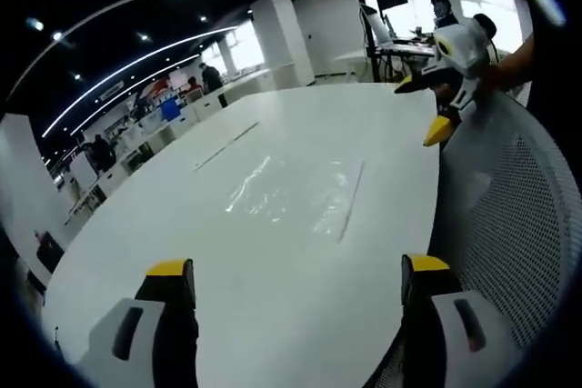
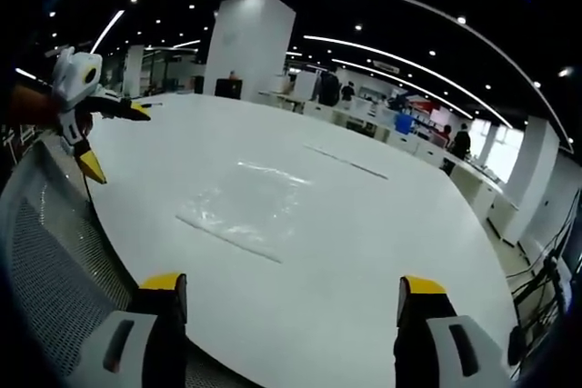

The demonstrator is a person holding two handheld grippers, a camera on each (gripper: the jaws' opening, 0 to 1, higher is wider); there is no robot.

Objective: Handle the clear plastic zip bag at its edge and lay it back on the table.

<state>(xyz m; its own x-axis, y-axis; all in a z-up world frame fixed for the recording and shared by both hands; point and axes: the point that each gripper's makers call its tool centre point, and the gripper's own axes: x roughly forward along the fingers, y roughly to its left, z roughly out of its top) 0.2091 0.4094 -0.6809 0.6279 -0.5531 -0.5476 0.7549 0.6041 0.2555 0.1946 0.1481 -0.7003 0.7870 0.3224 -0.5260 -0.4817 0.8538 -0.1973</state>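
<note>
We find the clear zip bag (image 1: 296, 193) lying flat on the white table (image 1: 182, 252), well in from the rim, nothing holding it.

Left tongs (image 1: 296, 283): jaws wide apart, nothing between them, held back at the table's near edge. The bag sits straight ahead along their line, a good way off.

Right tongs (image 2: 291, 297): jaws likewise spread and empty, also at the table's edge. In the right gripper view the bag (image 2: 245, 206) lies ahead and a little left of centre.

Each view catches the other tongs off to the side over the rim: the right tongs (image 1: 435, 106) at the upper right of the left gripper view, the left tongs (image 2: 114, 138) at the upper left of the right gripper view. A mesh chair back (image 1: 514, 215) stands against the table edge between the two.

Zip strip: in the left gripper view it runs along the bag's right side (image 1: 350, 202), heading away from us. In the right gripper view the same ridge (image 2: 227, 233) lies crosswise, as the bag's nearest edge.

We judge neither tongs clearly nearer; both stand well apart from the bag. The right tongs face the stiff zip edge broadside, so they look better placed to pinch it. A low, flat approach seems needed, as the film lies tight to the table.
</note>
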